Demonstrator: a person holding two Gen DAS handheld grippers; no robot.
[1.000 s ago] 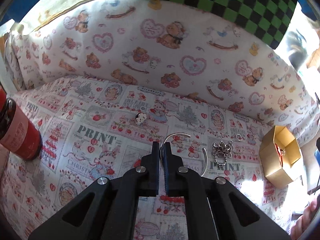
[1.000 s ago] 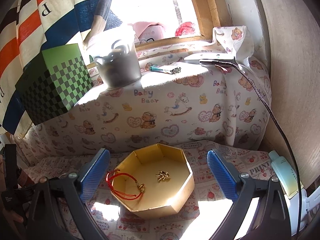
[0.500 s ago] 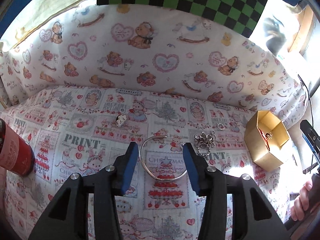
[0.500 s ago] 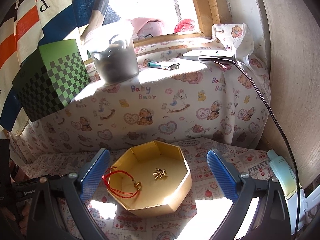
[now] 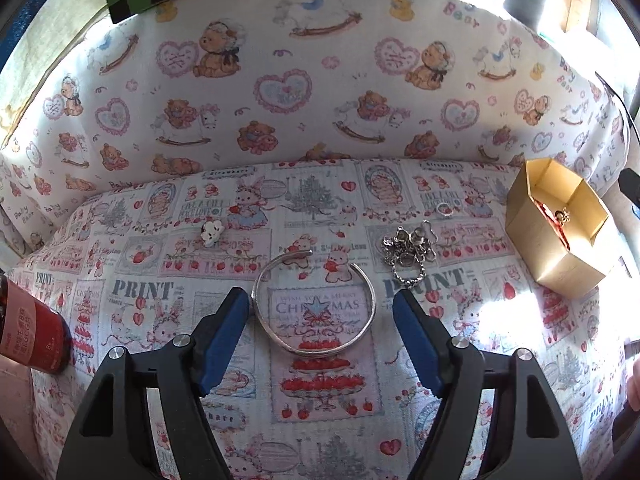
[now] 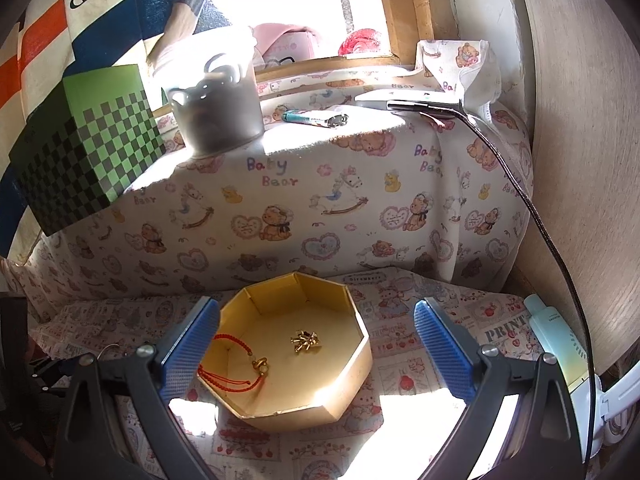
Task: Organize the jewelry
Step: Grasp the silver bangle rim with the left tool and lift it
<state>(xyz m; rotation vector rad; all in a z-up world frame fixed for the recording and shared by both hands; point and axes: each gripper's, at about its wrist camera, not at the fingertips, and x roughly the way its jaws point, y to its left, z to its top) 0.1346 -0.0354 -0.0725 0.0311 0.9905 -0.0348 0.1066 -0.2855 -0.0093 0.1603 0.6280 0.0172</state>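
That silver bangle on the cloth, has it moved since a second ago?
Cannot tell. The silver bangle lies free by the CHRISTMAS print, between the just-opened left tongs, which earlier hid it.

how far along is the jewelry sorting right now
Done: a red cord bracelet and gold charm lie in the gold box. In hand: nothing; the left tool has just opened around the silver bangle. Left: bangle, chain pile, small ring, white charm.
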